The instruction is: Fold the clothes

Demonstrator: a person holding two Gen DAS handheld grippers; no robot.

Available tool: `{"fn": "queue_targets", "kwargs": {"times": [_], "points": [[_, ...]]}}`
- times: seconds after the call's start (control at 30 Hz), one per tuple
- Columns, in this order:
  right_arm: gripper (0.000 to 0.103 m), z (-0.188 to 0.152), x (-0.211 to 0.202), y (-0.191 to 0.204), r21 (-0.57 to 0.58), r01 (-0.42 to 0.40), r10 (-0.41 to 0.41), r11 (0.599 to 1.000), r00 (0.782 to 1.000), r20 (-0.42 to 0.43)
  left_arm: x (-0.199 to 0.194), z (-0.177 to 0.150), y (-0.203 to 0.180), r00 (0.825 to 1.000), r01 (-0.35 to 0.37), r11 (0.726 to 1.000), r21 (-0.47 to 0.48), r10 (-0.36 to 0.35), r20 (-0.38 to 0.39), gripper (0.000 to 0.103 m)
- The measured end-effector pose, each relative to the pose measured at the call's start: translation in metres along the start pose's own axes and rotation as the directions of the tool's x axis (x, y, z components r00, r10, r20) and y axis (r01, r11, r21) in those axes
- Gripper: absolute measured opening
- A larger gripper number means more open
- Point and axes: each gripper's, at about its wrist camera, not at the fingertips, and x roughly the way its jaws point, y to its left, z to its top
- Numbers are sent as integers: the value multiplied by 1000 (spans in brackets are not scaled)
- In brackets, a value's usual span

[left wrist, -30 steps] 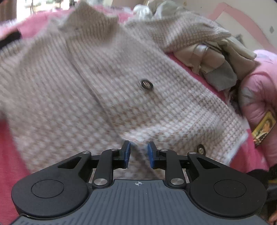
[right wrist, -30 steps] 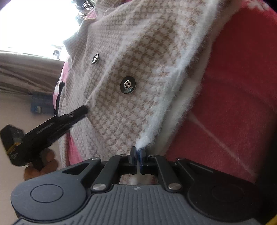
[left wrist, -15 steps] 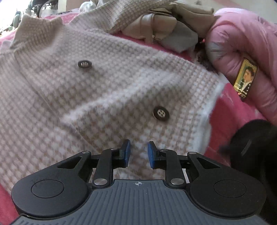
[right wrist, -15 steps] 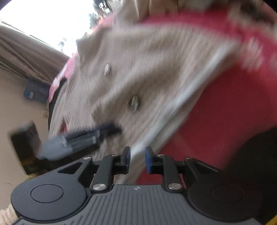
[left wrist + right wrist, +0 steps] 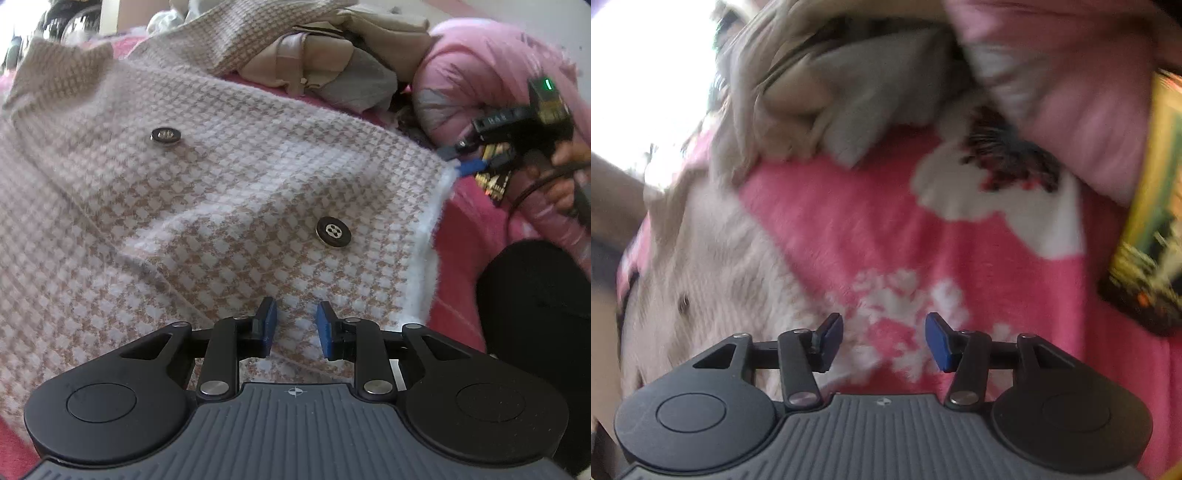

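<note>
Now both my grippers hold nothing over the houndstooth coat [image 5: 229, 206]
Left gripper [image 5: 293, 328] jaws part-open above it; right gripper [image 5: 884, 338] jaws just opened, empty, over pink blanket [image 5: 960, 236]

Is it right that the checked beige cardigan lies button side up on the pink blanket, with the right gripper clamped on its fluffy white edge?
Not quite. The right gripper holds nothing: in the right wrist view its jaws stand apart over the pink blanket, having just been opening. The cardigan does lie button side up on the blanket, its fluffy white edge free in the left wrist view.
</note>
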Motion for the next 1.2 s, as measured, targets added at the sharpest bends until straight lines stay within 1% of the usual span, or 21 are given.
{"fn": "queue_targets", "kwargs": {"times": [0.03, 0.07, 0.1, 0.17, 0.2, 0.27, 0.3, 0.37, 0.43, 0.53, 0.63, 0.7, 0.77, 0.83, 0.93, 1.0, 1.03, 1.1, 1.17, 1.2], "points": [[51, -6, -8, -2, -25, -5, 5, 1000, 1000, 24, 0, 1, 4, 1000, 17, 1000, -21, -17, -1, 24], [51, -15, -14, 0, -81, 10, -7, 997, 999, 41, 1, 2, 8, 999, 33, 999, -42, -34, -2, 24], [51, -25, -17, 6, -160, 27, -19, 987, 999, 47, 2, 3, 11, 999, 48, 997, -61, -49, -3, 24], [51, -42, -19, 16, -309, 54, -43, 950, 998, 42, 3, 4, 16, 997, 71, 993, -91, -72, -2, 24], [51, -49, -18, 23, -377, 66, -54, 924, 998, 44, 4, 4, 18, 997, 79, 992, -102, -79, -2, 24], [51, -58, -14, 32, -472, 82, -61, 878, 996, 61, 3, 5, 18, 997, 82, 990, -112, -83, -2, 24], [51, -59, -12, 36, -485, 80, -53, 871, 996, 68, 3, 5, 17, 997, 79, 991, -109, -79, -1, 24], [49, -57, -6, 42, -479, 43, -12, 876, 998, 69, 3, 4, 13, 998, 66, 993, -96, -66, 0, 24], [47, -55, -4, 45, -482, 26, 13, 876, 997, 78, 2, 4, 11, 999, 53, 995, -86, -53, 1, 24], [47, -51, -5, 44, -475, 0, 58, 880, 992, 109, 2, 3, 12, 999, 52, 994, -94, -52, 2, 24], [47, -48, -5, 40, -454, -11, 71, 891, 991, 115, 2, 3, 16, 998, 60, 992, -108, -60, 2, 24], [47, -45, -4, 37, -434, -3, 62, 901, 991, 122, 2, 3, 16, 998, 62, 991, -115, -62, 3, 24], [47, -40, -1, 32, -388, -14, 69, 922, 989, 128, 1, 3, 16, 998, 63, 991, -115, -63, 4, 24], [47, -36, 4, 29, -367, -5, 53, 930, 991, 122, 1, 2, 16, 998, 61, 992, -111, -61, 4, 24], [47, -36, 18, 38, -414, 11, 23, 910, 997, 77, 1, 2, 15, 998, 61, 992, -108, -61, 4, 24], [45, -39, 26, 48, -468, 32, -2, 883, 998, 65, 1, 3, 14, 998, 60, 992, -107, -60, 4, 24], [39, -40, 30, 53, -494, 61, -30, 867, 997, 69, 1, 3, 14, 998, 59, 993, -105, -59, 5, 24], [19, -42, 37, 60, -537, 156, -119, 829, 988, 102, 1, 3, 12, 998, 55, 994, -92, -55, 5, 24], [15, -44, 41, 63, -566, 222, -175, 794, 975, 137, 0, 3, 9, 999, 49, 996, -74, -49, 6, 24], [14, -45, 41, 64, -578, 239, -181, 780, 971, 158, 0, 2, 7, 999, 47, 997, -59, -46, 6, 24]]}}
